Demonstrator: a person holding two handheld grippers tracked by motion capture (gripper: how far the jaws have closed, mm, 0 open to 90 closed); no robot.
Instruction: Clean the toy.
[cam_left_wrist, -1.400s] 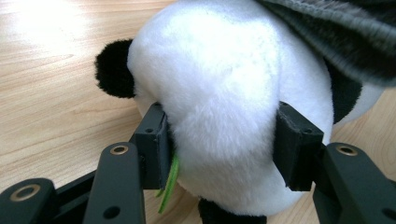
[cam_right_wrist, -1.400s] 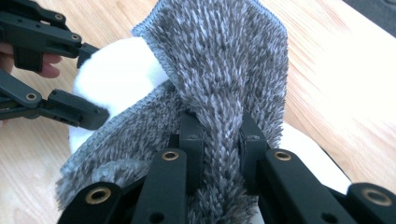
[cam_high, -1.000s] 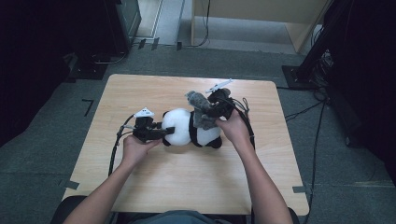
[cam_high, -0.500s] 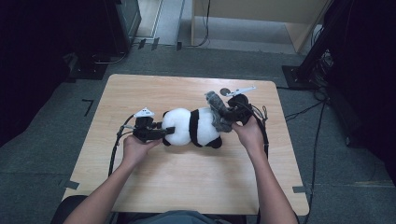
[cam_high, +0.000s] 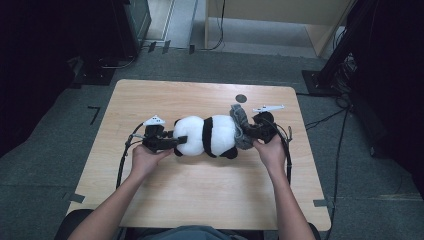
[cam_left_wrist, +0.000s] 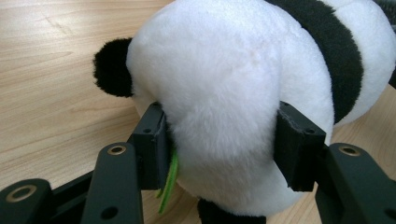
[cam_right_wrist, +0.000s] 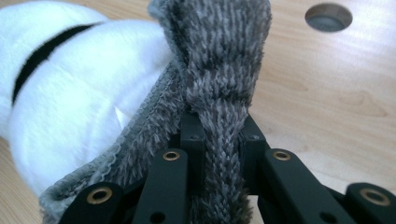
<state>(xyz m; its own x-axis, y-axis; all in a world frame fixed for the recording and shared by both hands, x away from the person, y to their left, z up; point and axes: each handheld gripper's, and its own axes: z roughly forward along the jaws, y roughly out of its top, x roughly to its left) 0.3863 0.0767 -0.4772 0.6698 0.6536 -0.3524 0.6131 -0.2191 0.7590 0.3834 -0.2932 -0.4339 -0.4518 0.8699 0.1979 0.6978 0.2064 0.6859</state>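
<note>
At left we see our left gripper (cam_high: 170, 143) clamped on the white end of a plush panda (cam_high: 207, 136) lying mid-table (cam_high: 165, 200). At its right end, our right gripper (cam_high: 250, 132) pinches a grey fuzzy cloth (cam_high: 240, 127) draped against the panda.

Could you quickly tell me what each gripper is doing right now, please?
Left gripper: closed on the panda plush.
Right gripper: shut on the grey fuzzy cloth.
</note>
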